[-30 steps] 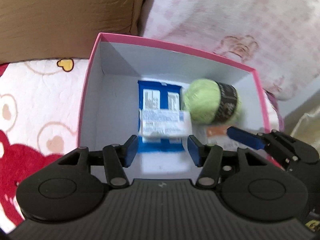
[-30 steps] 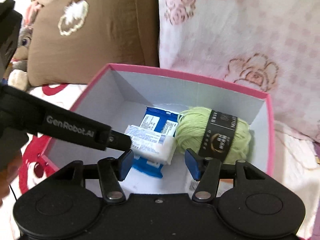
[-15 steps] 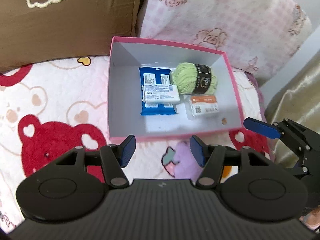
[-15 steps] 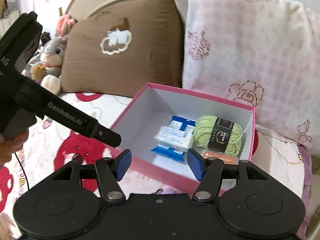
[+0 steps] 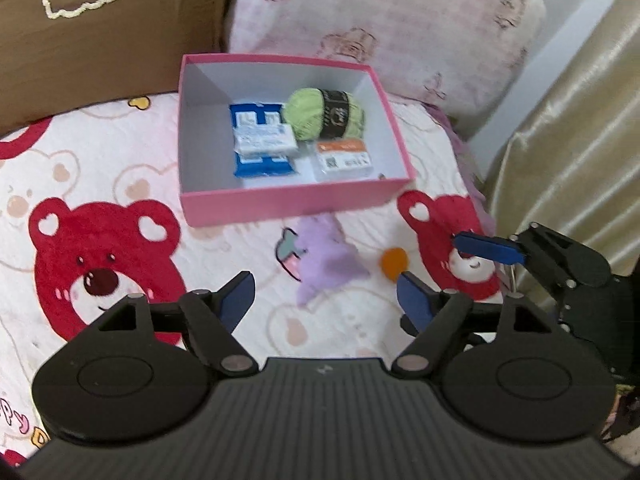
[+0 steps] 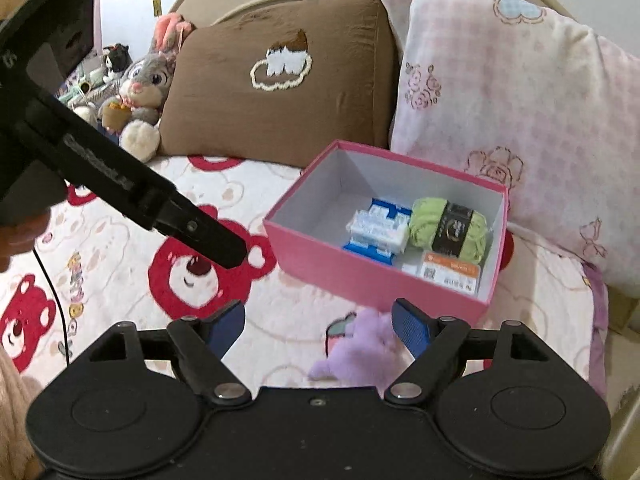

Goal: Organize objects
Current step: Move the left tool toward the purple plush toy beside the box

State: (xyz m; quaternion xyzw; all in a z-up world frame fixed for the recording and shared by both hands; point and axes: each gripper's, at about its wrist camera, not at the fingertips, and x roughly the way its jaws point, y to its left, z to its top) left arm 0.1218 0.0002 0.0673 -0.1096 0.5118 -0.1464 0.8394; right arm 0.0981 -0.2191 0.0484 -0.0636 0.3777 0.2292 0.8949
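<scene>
while both grippers hang above the bedspread (image 5: pixel 120 168) short of the box, the left gripper (image 5: pixel 326 300) has its blue pads spread and still widening, with nothing between them, only the quilt's purple patch showing through the gap. the right gripper (image 6: pixel 318 326) is likewise spread and opening wider, empty too. the pink box (image 5: pixel 288 200) sits open on the bed, its far side close to a brown pillow (image 6: pixel 280 80) and a pink checked pillow (image 6: pixel 520 92). inside it, a green yarn ball (image 5: pixel 324 116) with a black band lies toward the back right, a blue packet (image 5: pixel 262 160) lies flat near the middle with a small white packet (image 5: pixel 266 140) on top of it, and an orange-topped card (image 5: pixel 342 156) lies in front of the yarn, just beside the blue packet. a plush rabbit (image 6: pixel 146 84) sits to the left of the brown pillow in the right wrist view. a beige curtain (image 5: pixel 580 120) hangs at the right edge of the left wrist view.
</scene>
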